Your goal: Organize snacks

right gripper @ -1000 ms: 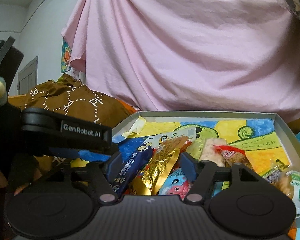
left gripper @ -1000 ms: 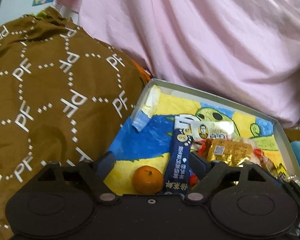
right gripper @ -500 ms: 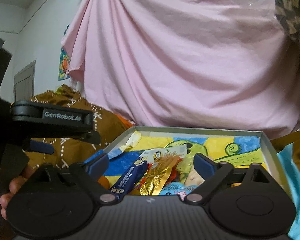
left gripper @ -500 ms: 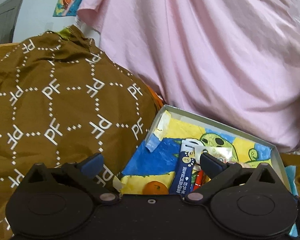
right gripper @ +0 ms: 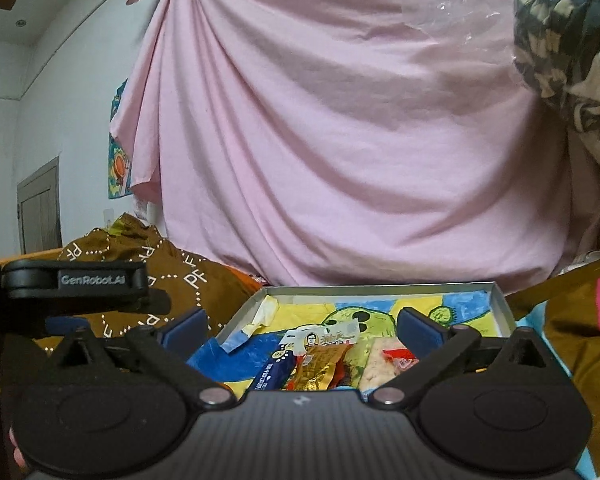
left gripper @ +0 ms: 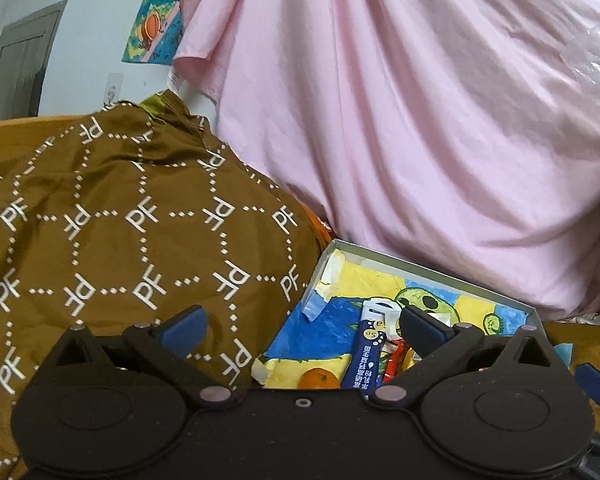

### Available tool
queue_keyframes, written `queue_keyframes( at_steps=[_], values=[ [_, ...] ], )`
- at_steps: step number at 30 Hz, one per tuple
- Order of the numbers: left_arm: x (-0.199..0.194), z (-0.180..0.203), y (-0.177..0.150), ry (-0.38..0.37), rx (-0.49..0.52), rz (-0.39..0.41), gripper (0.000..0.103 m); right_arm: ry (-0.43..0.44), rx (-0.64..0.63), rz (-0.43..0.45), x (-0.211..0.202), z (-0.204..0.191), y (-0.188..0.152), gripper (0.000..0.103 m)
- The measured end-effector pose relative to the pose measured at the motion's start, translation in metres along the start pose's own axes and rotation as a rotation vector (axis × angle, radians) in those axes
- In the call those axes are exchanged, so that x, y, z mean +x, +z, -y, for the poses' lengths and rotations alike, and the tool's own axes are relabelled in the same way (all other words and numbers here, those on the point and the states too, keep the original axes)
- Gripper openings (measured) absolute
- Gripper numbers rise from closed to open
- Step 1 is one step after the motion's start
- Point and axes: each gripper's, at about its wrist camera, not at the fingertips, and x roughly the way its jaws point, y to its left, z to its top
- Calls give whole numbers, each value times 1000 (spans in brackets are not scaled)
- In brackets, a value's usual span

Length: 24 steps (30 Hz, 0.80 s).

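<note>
Brown cloth (left gripper: 112, 240) printed with white dotted diamonds and the letters PF lies heaped at the left, soft and creased, its edge touching the left wall of a shallow grey tray (left gripper: 440, 274). The left hand-held gripper (left gripper: 300, 330) hangs above the tray's near left corner, its blue-padded jaws spread wide with nothing between them; the jaws have just been opening, which suggests a release rather than a reach. Below it, on the tray's painted paper lining of blue and yellow, rest a small round orange (left gripper: 320, 378) and a long dark-blue stick packet (left gripper: 366, 360), glossy and flat, leaning toward the middle of the pile.

From the right wrist view, the snacks sit bunched at the tray's near middle: the blue stick packet (right gripper: 274, 372), a crinkled gold foil pouch (right gripper: 318, 368), a white sachet (right gripper: 324, 334) with a printed portrait, and a pale wafer-like bar in a red-tipped clear wrapper (right gripper: 380, 364); what lies beneath them is hidden by the gripper body. The right hand-held gripper (right gripper: 300, 330) hovers just over this cluster, jaws likewise just opened to full width and empty. Gathered together inside the raised rim, the packets appear already sorted into place. A pink sheet (right gripper: 340, 140) hangs in loose folds behind everything.
</note>
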Motion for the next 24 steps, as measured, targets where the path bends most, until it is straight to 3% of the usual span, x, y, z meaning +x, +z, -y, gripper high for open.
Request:
queue_keyframes(
  at_steps=[24],
  values=[
    [-72,-17,-14,28,15,29,102,-87,55,16,-74,-2,17,103]
  ],
)
